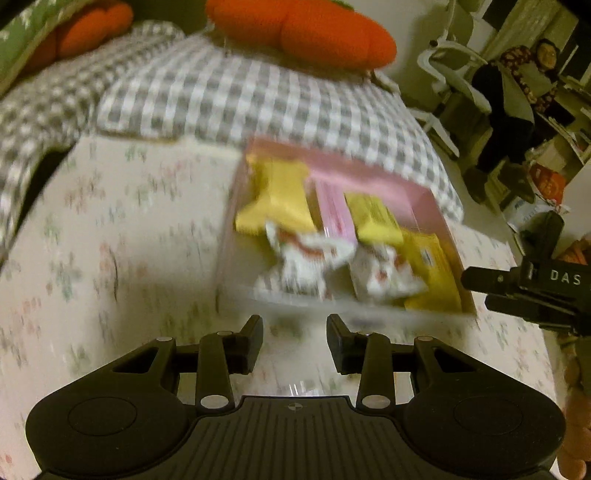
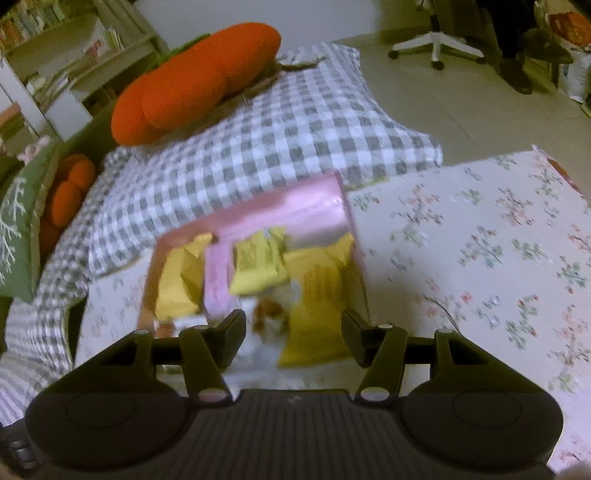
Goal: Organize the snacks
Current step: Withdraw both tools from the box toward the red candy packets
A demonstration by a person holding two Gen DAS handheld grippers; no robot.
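Observation:
A pink-backed clear box [image 1: 369, 173] sits on the floral cloth [image 1: 110, 240]. It holds yellow packets [image 1: 277, 199], a pink packet [image 1: 332, 206] and white-and-red packets [image 1: 295, 266]. My left gripper [image 1: 295, 328] hovers just in front of the box's near wall, jaws a little apart with nothing between them. My right gripper [image 1: 517, 291] enters from the right edge beside the box. In the right wrist view the right gripper [image 2: 293, 325] hangs open over the box [image 2: 295, 206], above a yellow packet [image 2: 317, 295] and a white-and-orange packet [image 2: 269, 317], touching neither. Both views are motion-blurred.
A grey checked cushion [image 1: 221, 92] lies behind the box, with an orange carrot plush [image 1: 303, 29] on it. A person sits on a chair [image 1: 517, 92] at the far right. Open floral cloth [image 2: 480, 240] spreads right of the box, with tiled floor [image 2: 461, 103] beyond.

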